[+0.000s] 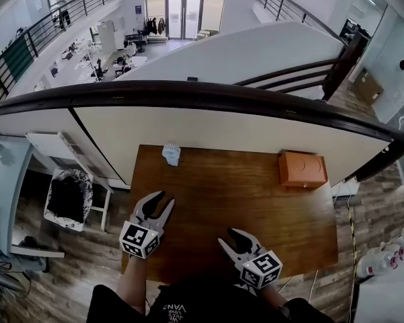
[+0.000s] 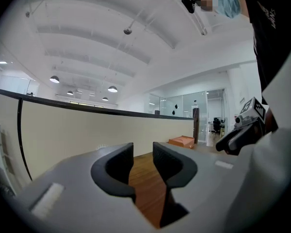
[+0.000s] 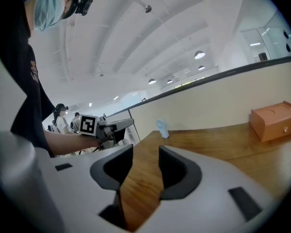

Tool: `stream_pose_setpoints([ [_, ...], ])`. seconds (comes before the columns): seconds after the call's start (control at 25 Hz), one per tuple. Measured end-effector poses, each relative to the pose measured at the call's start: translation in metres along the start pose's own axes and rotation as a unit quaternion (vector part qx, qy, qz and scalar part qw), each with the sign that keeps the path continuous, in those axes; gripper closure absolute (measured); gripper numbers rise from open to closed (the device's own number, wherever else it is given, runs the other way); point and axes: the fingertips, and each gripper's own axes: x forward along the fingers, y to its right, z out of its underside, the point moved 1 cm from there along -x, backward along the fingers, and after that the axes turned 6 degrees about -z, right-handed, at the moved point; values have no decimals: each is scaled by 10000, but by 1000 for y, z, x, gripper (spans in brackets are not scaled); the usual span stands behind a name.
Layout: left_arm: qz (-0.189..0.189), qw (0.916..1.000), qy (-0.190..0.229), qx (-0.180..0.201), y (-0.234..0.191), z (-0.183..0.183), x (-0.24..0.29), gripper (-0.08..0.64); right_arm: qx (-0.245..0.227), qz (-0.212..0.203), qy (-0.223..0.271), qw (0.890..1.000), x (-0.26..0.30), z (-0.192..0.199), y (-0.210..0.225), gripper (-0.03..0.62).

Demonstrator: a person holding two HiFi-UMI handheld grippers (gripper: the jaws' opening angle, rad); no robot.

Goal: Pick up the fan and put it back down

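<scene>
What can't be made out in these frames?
- Fan: too small in the head view and right gripper view to tell its blades, switch or facing. The left gripper view does not show it clearly.
- Box: no view shows its inside.
- Table: in the head view, part of the near edge is covered by the person's torso, and the legs are hidden under the top.

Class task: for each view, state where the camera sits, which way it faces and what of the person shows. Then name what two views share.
Head view: on the head, facing steeply down at the table; left gripper, right gripper and forearms show.
Left gripper view: on that gripper, facing across to the box; torso shows.
Right gripper view: on that gripper, facing the fan; left forearm shows.
Shared: both gripper views see the box.
</scene>
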Motion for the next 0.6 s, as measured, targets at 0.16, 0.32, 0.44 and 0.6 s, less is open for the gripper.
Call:
stream_pose_setpoints([
  [0.16, -127, 9998, 9, -138, 35, -8, -19, 470, -87, -61, 96, 9999, -23, -3, 1, 439],
  [0.32, -302, 9994, 43, -159, 73, -15, -33, 526, -164, -111, 195, 9996, -48, -3, 1, 439],
  [0.44, -432, 9988, 105, -200, 99, -21, -41, 546, -227, -167, 256, 9993, -69, -2, 0, 439],
  [0.6, -590, 9977, 173, -290, 131, -29, -53, 549, -292, -234, 318, 9988, -94, 2, 1, 447],
])
